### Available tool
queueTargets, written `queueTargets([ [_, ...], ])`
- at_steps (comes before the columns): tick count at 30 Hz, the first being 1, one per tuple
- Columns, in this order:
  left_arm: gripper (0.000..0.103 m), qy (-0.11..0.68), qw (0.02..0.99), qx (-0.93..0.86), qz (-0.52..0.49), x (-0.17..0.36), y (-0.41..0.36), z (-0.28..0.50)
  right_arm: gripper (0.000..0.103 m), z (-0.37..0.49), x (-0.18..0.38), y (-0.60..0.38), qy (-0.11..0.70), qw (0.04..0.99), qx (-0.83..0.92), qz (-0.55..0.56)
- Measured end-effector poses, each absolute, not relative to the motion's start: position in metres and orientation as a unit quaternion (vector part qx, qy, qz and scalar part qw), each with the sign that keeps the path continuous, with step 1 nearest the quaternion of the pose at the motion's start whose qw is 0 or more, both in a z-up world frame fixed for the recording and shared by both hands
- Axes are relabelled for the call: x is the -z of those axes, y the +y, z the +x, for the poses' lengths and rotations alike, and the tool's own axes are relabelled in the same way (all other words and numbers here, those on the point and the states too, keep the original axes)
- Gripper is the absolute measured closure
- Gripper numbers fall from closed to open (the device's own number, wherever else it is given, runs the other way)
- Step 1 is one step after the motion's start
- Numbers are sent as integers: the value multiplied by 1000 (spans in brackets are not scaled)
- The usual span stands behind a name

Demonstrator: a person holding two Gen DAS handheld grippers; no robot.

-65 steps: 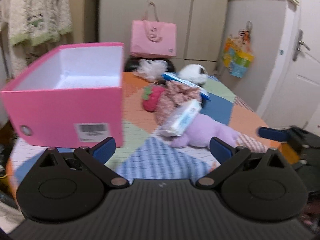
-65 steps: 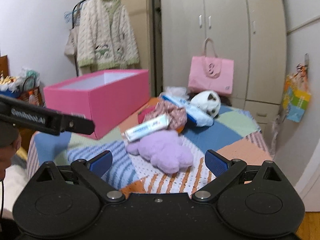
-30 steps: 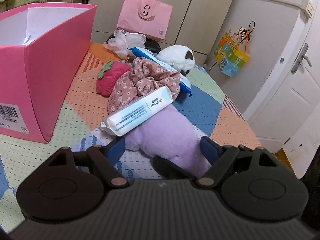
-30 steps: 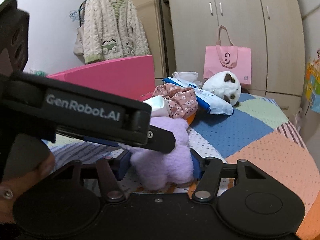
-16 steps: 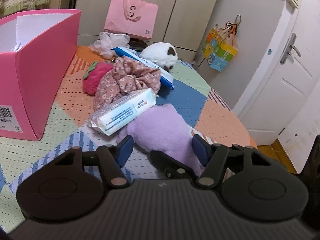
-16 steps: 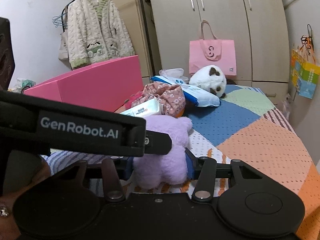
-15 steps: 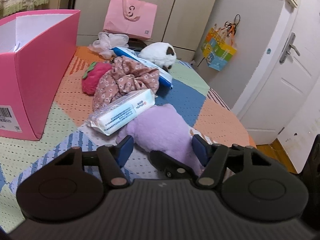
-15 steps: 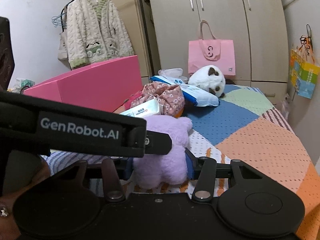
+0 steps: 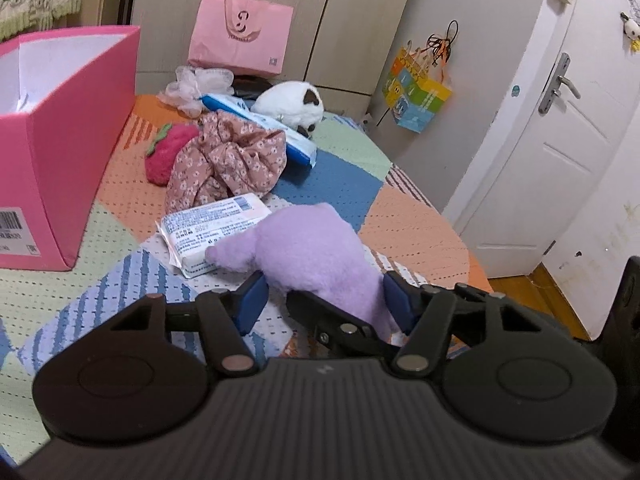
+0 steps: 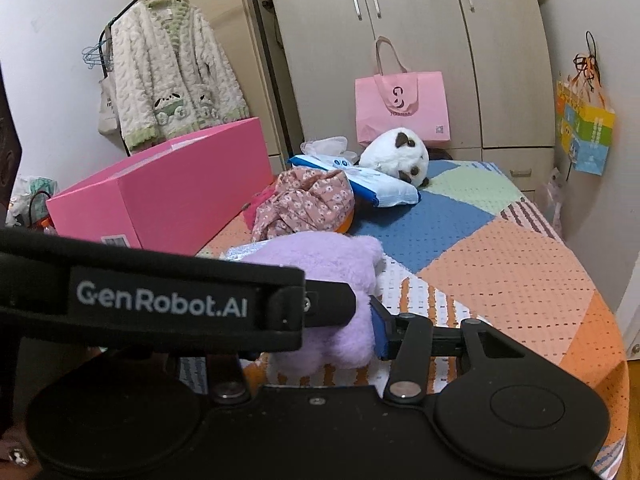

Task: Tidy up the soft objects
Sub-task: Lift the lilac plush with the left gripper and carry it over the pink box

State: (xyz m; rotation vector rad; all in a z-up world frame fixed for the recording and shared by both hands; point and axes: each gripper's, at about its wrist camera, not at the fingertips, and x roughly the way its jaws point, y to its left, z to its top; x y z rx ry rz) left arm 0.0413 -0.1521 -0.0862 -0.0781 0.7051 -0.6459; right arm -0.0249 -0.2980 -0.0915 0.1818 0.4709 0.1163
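A purple plush toy (image 9: 308, 248) lies near the front of the patchwork bed, its paw on a white wipes pack (image 9: 212, 232). My left gripper (image 9: 324, 300) has its blue pads on either side of the plush's near end and is closing on it. My right gripper (image 10: 320, 328) grips the same plush (image 10: 320, 256) from the right; its right pad presses the fur and its left finger is hidden behind the left gripper's body. An open pink box (image 9: 48, 128) stands at the left.
Behind the plush lie a floral cloth (image 9: 228, 160), a red strawberry plush (image 9: 168, 152), a blue-white pack (image 9: 264, 124), a panda plush (image 9: 292, 108) and white tulle (image 9: 196, 84). A pink bag (image 9: 240, 36) hangs on the wardrobe. The bed edge and a door are at the right.
Both grippers came down to the purple plush and narrowed around it. Since half a second ago the plush's near end has lifted and its paw now lies over the wipes pack.
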Motion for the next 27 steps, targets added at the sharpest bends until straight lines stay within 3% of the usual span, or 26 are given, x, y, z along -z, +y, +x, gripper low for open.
queueTargets([
  [27,42,348,899,256,-70,39,-68,18,48,-30,38,-234,272,952,-118,79],
])
